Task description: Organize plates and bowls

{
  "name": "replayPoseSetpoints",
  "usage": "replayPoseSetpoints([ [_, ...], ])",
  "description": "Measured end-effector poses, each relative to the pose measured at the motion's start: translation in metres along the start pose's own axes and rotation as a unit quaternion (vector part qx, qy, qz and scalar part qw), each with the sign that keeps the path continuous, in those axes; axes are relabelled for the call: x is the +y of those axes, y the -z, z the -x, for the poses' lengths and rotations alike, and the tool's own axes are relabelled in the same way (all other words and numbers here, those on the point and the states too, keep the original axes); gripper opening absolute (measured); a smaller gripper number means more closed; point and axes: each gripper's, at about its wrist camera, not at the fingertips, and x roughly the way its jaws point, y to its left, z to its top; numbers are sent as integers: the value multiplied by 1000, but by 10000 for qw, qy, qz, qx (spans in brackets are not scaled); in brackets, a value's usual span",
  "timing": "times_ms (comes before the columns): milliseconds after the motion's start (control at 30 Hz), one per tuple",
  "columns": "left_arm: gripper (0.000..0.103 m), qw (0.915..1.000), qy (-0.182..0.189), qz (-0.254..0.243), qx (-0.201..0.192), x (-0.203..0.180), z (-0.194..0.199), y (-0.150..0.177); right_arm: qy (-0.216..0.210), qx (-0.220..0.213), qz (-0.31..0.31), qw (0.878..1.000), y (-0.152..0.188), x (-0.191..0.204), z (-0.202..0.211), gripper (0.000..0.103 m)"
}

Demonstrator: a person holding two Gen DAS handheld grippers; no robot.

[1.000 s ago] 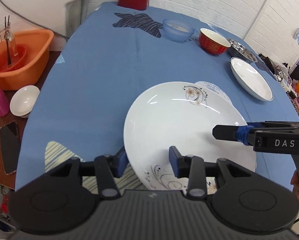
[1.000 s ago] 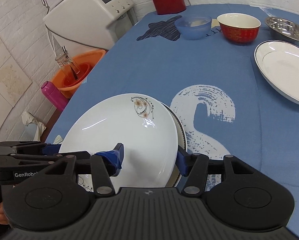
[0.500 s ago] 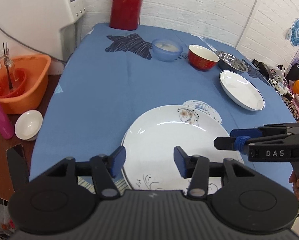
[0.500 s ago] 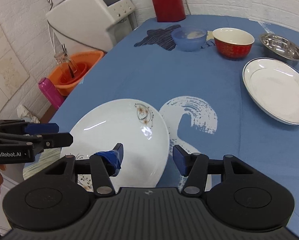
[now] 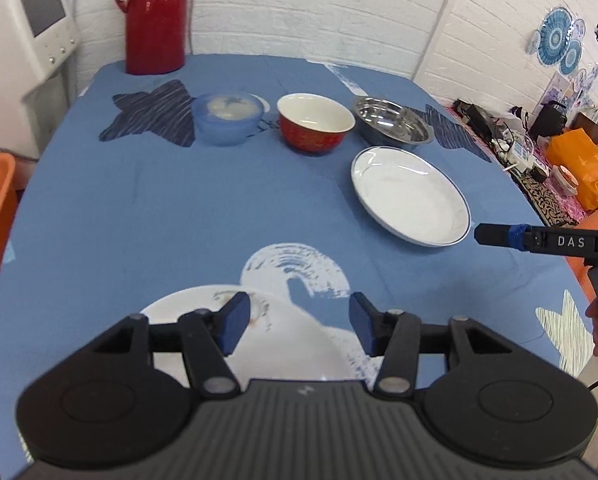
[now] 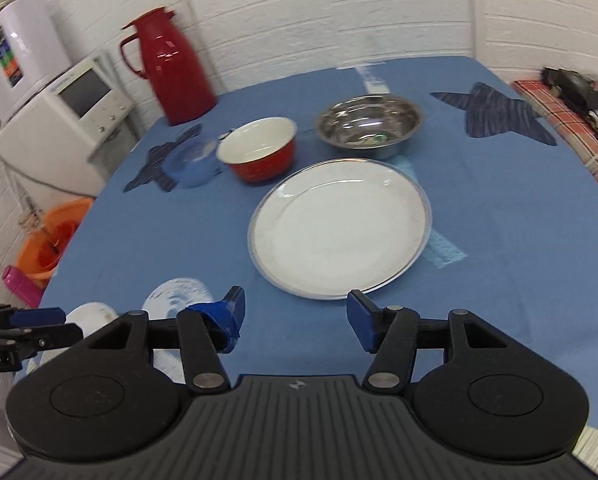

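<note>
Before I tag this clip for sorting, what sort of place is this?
Probably a home dining or kitchen corner: a table under a blue patterned tablecloth set with bowls and plates, a tall red thermos jug by the white brick wall, and a white countertop appliance.

Table under blue cloth (image 5: 179,216). On it: red thermos (image 5: 155,16), blue bowl (image 5: 227,118), red bowl (image 5: 315,122), steel bowl (image 5: 391,122), rimmed plate (image 5: 409,196), floral plate (image 5: 283,352) at near edge.
</note>
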Motion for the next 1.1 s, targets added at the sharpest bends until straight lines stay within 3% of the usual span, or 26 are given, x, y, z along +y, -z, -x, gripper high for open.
replayPoseSetpoints([
  [267, 52, 9979, 267, 173, 556, -38, -100, -64, 585, 498, -90, 9970, -38, -46, -68, 44],
  [467, 52, 9954, 56, 288, 910, -50, -162, -83, 661, 709, -129, 9952, -53, -58, -108, 44],
  [800, 49, 9965, -7, 60, 837, -61, -184, -89, 627, 656, 181, 9957, -50, -57, -116, 49],
  [900, 41, 9967, -86, 6, 810, -62, -183, -87, 773, 782, 338, 9934, -51, -50, -120, 51],
  [967, 24, 9967, -82, -32, 803, -63, -181, -86, 689, 837, 372, 9934, -51, -45, -120, 46],
  [1067, 18, 9964, -38, 178, 832, -59, -181, -87, 606, 662, 419, 9951, -45, -49, -115, 34],
  [1100, 17, 9964, -14, 230, 814, -58, -180, -86, 584, 618, 364, 9957, -44, -54, -112, 26],
])
